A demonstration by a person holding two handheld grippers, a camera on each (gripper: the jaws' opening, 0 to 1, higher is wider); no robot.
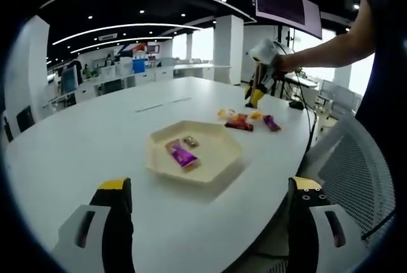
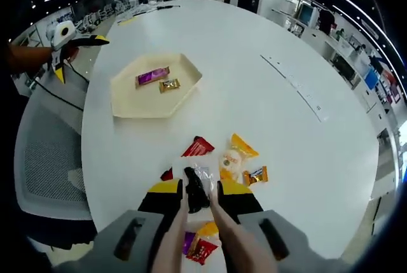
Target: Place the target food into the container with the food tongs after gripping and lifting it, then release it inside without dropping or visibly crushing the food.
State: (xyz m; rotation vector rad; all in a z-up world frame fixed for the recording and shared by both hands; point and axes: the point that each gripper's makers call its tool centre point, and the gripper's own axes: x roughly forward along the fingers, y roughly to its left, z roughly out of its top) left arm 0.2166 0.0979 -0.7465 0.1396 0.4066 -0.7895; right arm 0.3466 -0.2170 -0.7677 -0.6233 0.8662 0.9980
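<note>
A cream hexagonal tray [image 1: 219, 161] [image 2: 130, 101] sits on the white table with a purple packet [image 1: 182, 155] [image 2: 153, 76] and a small gold packet [image 1: 190, 140] [image 2: 169, 84] inside. My right gripper [image 2: 199, 190] [image 1: 257, 91] is shut on beige food tongs [image 2: 173, 235]. The tong tips sit either side of a dark packet [image 2: 194, 191] among loose snacks [image 1: 245, 120]. I cannot tell whether that packet is off the table. My left gripper [image 1: 210, 187] [image 2: 70, 41] hangs open near the tray's front side, holding nothing.
Around the tongs lie a red packet [image 2: 198, 147], an orange packet [image 2: 243, 146], a clear bag [image 2: 230, 161] and a small gold one [image 2: 256, 175]. A grey mesh chair [image 1: 356, 158] [image 2: 51, 152] stands at the table's edge. Office desks fill the background.
</note>
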